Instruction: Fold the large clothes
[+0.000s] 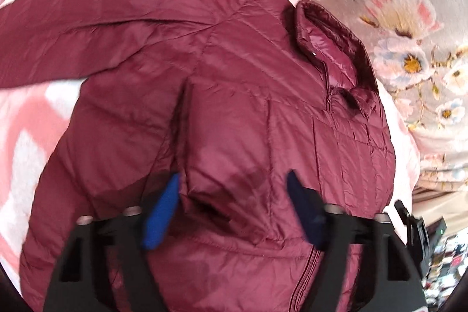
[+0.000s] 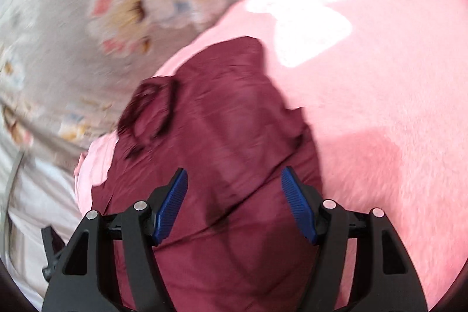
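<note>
A dark red puffy jacket (image 1: 234,107) lies spread out on a pink and white blanket (image 1: 29,136), front side up, with its zipper (image 1: 307,271) closed. Its collar (image 1: 330,48) is near the edge of the blanket, next to a grey cover with big flowers (image 1: 409,54) on it. One sleeve (image 1: 73,28) sticks out to the side across the blanket. The other sleeve (image 1: 222,154) is folded over the front of the jacket — its cuff (image 1: 204,203) sits right between the blue fingers (image 1: 161,215) of the left gripper (image 1: 231,209). Those fingers are spread apart, and the picture does not show them pinching the cuff. The right gripper (image 2: 234,206) hangs over another part of the red jacket (image 2: 222,136), with the pink blanket (image 2: 365,107) beside it. Its blue fingers (image 2: 171,206) are spread apart too, with only smooth red cloth under the gap — nothing is pinched. This view is blurry.
</note>
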The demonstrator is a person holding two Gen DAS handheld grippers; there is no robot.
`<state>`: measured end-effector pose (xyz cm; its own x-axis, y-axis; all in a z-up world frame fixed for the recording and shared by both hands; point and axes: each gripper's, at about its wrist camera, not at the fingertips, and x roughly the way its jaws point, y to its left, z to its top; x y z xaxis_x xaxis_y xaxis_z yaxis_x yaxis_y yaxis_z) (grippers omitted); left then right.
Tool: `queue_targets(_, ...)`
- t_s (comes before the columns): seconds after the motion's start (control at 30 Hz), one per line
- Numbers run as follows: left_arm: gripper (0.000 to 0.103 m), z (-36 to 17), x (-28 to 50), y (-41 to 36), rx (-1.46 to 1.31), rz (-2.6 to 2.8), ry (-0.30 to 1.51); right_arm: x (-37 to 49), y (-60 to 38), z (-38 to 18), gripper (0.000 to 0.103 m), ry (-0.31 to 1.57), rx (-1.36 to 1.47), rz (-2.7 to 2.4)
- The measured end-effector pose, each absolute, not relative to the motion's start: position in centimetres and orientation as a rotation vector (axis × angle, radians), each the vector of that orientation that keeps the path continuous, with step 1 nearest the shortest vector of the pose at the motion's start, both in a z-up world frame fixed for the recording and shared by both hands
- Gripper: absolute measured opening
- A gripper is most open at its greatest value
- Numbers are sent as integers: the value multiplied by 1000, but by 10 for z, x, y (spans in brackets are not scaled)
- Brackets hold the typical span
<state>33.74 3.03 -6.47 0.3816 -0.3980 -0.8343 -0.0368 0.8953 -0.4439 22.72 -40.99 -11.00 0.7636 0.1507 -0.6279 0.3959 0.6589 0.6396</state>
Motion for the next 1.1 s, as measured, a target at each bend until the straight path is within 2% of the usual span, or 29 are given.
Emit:
queue_targets(0.03, 40, -63, 340, 29, -409, -235, 1163, 232, -414, -115, 59, 709, 874, -166)
queue_targets(0.07, 18, -61, 342, 27, -385, -227, 1157, 236, -417, -119, 57, 705, 889, -174)
queue_targets(0.1, 6, -58, 345, 26, -359, -224, 1141, 239, -421, -121, 53, 696, 902, -187)
queue_targets(0.13, 0, -56, 347, 26, -342, -224, 1128, 244, -423, -122, 44, 691, 903, -201)
queue_targets(0.17, 0, -53, 350, 24, -331, -230, 1112, 248, -425, -121, 31, 690, 900, -208)
queue_targets(0.2, 0, -47, 351, 26, -315, -229, 1079, 252, -427, -118, 9, 682, 900, -208)
queue_targets(0.3, 0, -24, 351, 33, -281, -228, 978, 242, -423, -89, 3, 554, 860, -165)
queue_targets(0.4, 0, -17, 348, 37, -215, -207, 917, 236, -402, -65, 2, 525, 663, -191)
queue_targets(0.6, 0, -76, 357, 20, -86, -157, 1025, 260, -393, -108, 2, 734, 529, -288)
queue_targets(0.7, 3, -83, 355, 17, -54, -142, 1004, 263, -392, -118, 3, 780, 498, -296)
queue_targets(0.77, 11, -81, 354, 18, -36, -127, 999, 260, -387, -113, 6, 795, 442, -328)
queue_targets(0.83, 18, -75, 352, 24, -40, -122, 1002, 252, -383, -104, 13, 796, 406, -362)
queue_targets(0.87, 27, -68, 350, 31, -41, -109, 995, 245, -381, -97, 13, 787, 381, -382)
queue_targets(0.93, 38, -53, 345, 38, -38, -71, 952, 235, -370, -80, 13, 744, 322, -409)
queue_targets(1.03, 41, -21, 343, 38, -27, -43, 864, 233, -342, -50, 14, 672, 261, -352)
queue_targets(1.1, 48, -7, 341, 24, -31, -92, 839, 245, -319, -43, 14, 678, 248, -270)
